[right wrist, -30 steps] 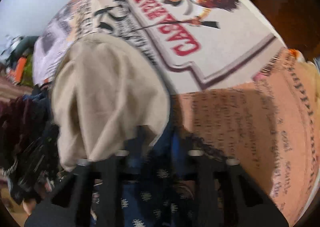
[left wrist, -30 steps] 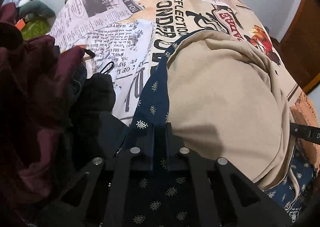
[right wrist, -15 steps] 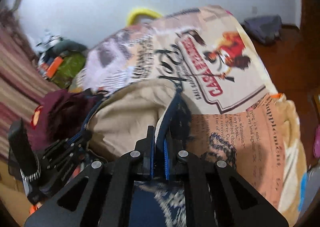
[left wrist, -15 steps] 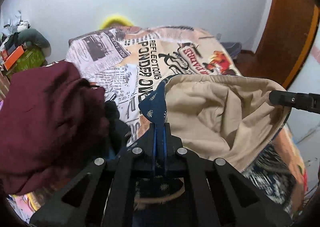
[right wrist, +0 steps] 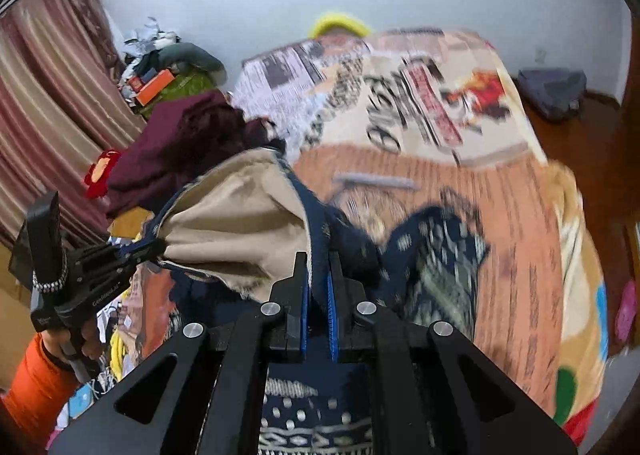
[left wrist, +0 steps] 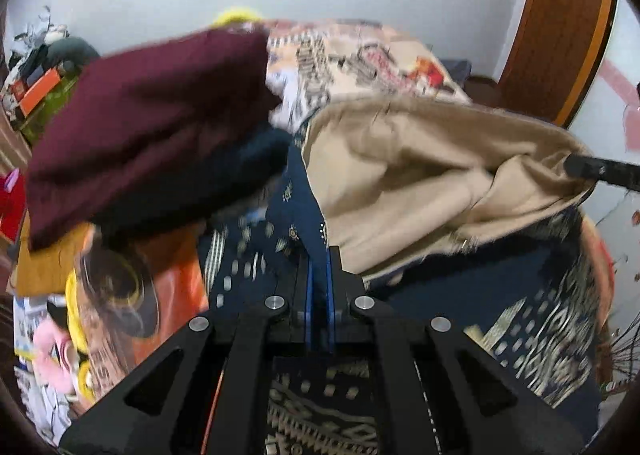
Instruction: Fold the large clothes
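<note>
A large navy garment [left wrist: 296, 199] with small gold motifs and a tan lining [left wrist: 400, 175] hangs stretched in the air between both grippers. My left gripper [left wrist: 319, 255] is shut on its navy edge. In the right wrist view my right gripper [right wrist: 319, 259] is shut on the opposite navy edge [right wrist: 316, 211], and the tan lining [right wrist: 236, 215] sags between. The left gripper [right wrist: 156, 247] shows at the left there, held by a hand with an orange sleeve [right wrist: 32, 387]. The garment's patterned lower part [right wrist: 440, 255] trails onto the bed.
A newspaper-print bedspread [right wrist: 400, 95] covers the bed below. A pile of maroon and dark clothes [left wrist: 152, 119] lies at the left. Striped curtains [right wrist: 48, 115] and clutter [right wrist: 160, 75] stand at the left wall; a wooden door [left wrist: 560, 35] is at the right.
Both grippers have risen and pulled back with the garment, lifting it off the bedspread. More of the wall and room shows now, and the garment hangs spread between them.
</note>
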Demonstrator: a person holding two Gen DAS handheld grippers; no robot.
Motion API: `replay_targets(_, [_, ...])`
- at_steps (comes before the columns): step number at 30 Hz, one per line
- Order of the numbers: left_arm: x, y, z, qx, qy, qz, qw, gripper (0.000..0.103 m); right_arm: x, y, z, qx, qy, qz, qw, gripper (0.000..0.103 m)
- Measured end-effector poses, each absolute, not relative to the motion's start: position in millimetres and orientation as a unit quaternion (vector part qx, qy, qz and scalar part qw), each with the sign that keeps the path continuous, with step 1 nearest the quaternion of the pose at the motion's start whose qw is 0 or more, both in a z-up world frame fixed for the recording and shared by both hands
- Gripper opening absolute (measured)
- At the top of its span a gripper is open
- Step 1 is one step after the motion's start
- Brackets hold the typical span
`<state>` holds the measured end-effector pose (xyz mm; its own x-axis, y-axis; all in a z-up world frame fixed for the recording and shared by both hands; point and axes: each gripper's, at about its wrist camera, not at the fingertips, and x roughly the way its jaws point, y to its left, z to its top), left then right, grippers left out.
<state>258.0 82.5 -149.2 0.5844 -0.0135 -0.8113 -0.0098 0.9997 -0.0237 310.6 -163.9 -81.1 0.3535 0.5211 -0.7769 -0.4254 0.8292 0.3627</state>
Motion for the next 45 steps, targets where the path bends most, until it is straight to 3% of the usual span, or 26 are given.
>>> replay_targets(8, [245.3, 75.1, -206.3, 0.012, 0.493, 0.007, 0.87, 0.006, 294.4, -187.8, -138.5, 0.016, 0.524, 0.211, 0.825, 0.007])
replay_targets(14, [247.2, 82.5, -212.8, -0.014, 0.505, -0.008, 0.863, 0.009, 281.6, -167.8, -126.2, -0.053, 0.495, 0.205, 0.842, 0.008])
replay_targets(16, [246.7, 84.6, -207.8, -0.018, 0.504, -0.013, 0.863, 0.018, 279.2, -160.6, -121.1, -0.076, 0.496, 0.211, 0.839, 0.011])
replay_targets(18, [246.1, 88.4, -199.5, -0.021, 0.499, -0.016, 0.866, 0.039, 276.9, -155.0, -115.8, -0.091, 0.492, 0.219, 0.838, 0.016])
replay_targets(20, [247.5, 92.8, -189.9, -0.024, 0.488, -0.017, 0.872, 0.044, 276.9, -149.5, -108.1, -0.098, 0.479, 0.226, 0.842, 0.022])
replay_targets(23, [253.2, 98.8, -177.0, -0.027, 0.477, -0.018, 0.879, 0.045, 278.5, -142.0, -99.2, -0.092, 0.463, 0.241, 0.848, 0.038])
replay_targets(25, [260.2, 100.9, -171.8, -0.031, 0.471, -0.019, 0.881, 0.045, 282.7, -134.7, -97.1, -0.084, 0.457, 0.25, 0.849, 0.041])
replay_targets(45, [352.9, 88.6, -197.2, -0.031, 0.48, -0.05, 0.875, 0.045, 339.3, -76.5, -141.4, -0.073, 0.491, 0.304, 0.813, 0.041])
